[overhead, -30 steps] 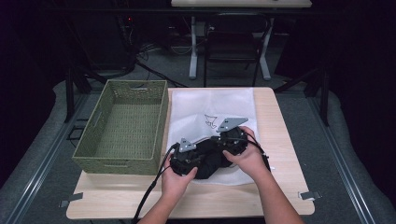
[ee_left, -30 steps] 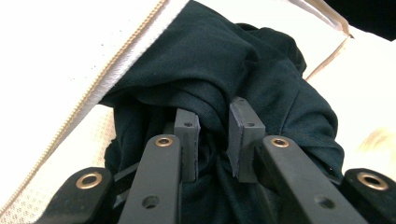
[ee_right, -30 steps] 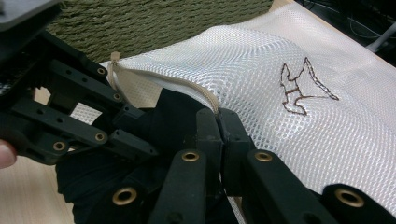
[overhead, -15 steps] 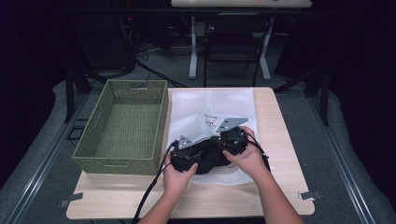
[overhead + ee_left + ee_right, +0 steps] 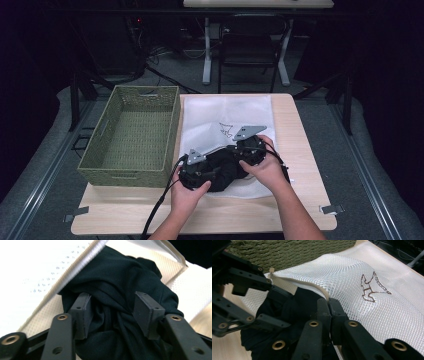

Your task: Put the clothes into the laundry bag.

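Left tool (image 5: 112, 312) jaws just opened; black garment (image 5: 117, 285) between, unclamped.

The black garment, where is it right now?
In the high view the black garment lies at the near edge of the white mesh laundry bag, right of the green woven basket, between both grippers.

The right gripper (image 5: 329, 305) pinches the zipped edge of a white mesh bag (image 5: 372, 275) bearing a brown stitched figure (image 5: 372, 288). A black garment (image 5: 294, 310) sits at the bag's mouth, the left gripper (image 5: 249, 297) beside it, before a green woven basket (image 5: 287, 252).
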### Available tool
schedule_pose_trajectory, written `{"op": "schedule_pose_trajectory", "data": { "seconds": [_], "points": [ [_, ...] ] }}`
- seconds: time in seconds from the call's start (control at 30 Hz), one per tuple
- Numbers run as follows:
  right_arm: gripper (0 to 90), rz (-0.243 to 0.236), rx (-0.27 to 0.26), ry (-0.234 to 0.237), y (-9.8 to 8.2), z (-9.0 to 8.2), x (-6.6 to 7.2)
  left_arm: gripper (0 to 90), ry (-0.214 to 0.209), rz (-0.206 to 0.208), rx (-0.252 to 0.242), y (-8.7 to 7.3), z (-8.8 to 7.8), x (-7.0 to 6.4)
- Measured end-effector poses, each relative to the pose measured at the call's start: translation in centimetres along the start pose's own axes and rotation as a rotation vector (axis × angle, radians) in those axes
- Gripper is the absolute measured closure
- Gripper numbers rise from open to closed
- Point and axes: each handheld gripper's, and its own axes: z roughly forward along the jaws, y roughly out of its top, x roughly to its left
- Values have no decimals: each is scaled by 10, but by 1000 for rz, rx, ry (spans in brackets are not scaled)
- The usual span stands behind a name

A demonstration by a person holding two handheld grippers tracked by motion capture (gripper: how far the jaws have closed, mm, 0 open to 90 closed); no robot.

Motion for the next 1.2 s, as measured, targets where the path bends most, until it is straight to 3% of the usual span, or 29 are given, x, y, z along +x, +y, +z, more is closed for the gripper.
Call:
{"op": "schedule_pose_trajectory", "data": {
  "seconds": [0.13, 0.73, 1.2],
  "points": [
    [887, -2, 1, -1, 0, 0, 0, 435, 0, 5, 26, -5, -6, -2],
    [887, -5, 7, 0, 0, 1, 2, 348, -16, -5, 57, -30, -19, -11],
    [887, -10, 5, 2, 0, 1, 3, 232, 3, 18, 94, -40, -9, -24]
  ]
}}
